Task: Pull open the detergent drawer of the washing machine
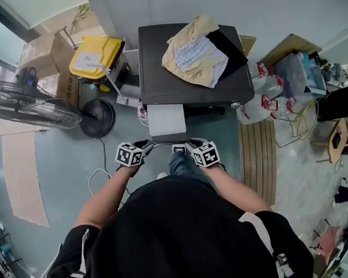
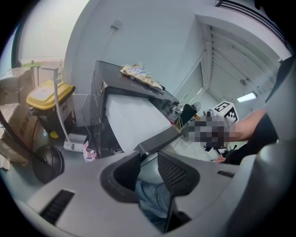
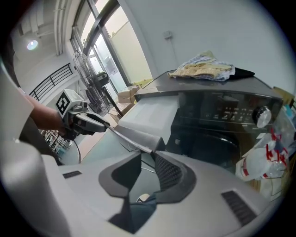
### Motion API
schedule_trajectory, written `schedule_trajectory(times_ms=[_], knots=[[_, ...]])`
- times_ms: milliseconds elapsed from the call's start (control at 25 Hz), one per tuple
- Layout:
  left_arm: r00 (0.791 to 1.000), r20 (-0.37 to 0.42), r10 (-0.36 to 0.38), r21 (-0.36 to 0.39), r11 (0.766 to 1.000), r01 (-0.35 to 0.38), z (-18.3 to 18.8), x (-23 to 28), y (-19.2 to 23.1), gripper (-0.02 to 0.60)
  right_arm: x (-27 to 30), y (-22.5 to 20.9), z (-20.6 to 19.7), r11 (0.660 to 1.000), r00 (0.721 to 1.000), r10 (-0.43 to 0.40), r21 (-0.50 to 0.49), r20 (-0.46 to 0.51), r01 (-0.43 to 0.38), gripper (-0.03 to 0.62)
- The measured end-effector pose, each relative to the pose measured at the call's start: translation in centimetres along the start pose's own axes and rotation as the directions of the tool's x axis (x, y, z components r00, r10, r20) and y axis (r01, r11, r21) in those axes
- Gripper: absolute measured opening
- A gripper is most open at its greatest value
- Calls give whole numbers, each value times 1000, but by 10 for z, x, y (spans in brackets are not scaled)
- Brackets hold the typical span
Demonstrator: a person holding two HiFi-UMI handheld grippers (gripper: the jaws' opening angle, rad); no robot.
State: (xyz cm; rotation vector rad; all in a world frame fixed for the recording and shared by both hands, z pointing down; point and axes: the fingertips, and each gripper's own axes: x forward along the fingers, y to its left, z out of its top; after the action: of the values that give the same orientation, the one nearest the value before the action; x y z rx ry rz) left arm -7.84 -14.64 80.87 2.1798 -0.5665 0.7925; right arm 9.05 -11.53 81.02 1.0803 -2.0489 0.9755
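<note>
The dark washing machine (image 1: 157,65) stands ahead with its white detergent drawer (image 1: 166,119) pulled out toward me. The drawer's grey front panel (image 1: 164,143) runs between both grippers. My left gripper (image 1: 146,146) is shut on the panel's left end (image 2: 159,139). At the panel's right end (image 3: 136,135) my right gripper (image 1: 188,146) is shut as well. In the right gripper view the left gripper (image 3: 82,121) shows at the panel's far end. The long white drawer (image 2: 134,118) reaches back into the machine (image 3: 222,115).
A heap of clothes (image 1: 196,52) lies on the machine's top. A floor fan (image 1: 26,104), a yellow bin (image 1: 96,56) and cardboard boxes (image 1: 43,52) stand to the left. Plastic bags (image 1: 260,99) and a slatted wooden mat (image 1: 257,153) are to the right. A white cable (image 1: 96,179) lies on the floor.
</note>
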Motion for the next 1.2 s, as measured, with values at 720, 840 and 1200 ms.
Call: schedule_trajectory(times_ms=[720,840,1200], knots=[[999,-38,-29,-5,1000,29,-34,-6,-24,123,-11,16,-36,1000,1000,13,15,-25,-12,92],[998,-50,-37,-5,999,37,-37,-4,-22,124,-8,15,-38,1000,999,15,16,-30,-15,95],[997,-47,-57,-34,998,56,-39,-2,-21,134,-7,13,-41,998,999,46,54,-19,-45,104]])
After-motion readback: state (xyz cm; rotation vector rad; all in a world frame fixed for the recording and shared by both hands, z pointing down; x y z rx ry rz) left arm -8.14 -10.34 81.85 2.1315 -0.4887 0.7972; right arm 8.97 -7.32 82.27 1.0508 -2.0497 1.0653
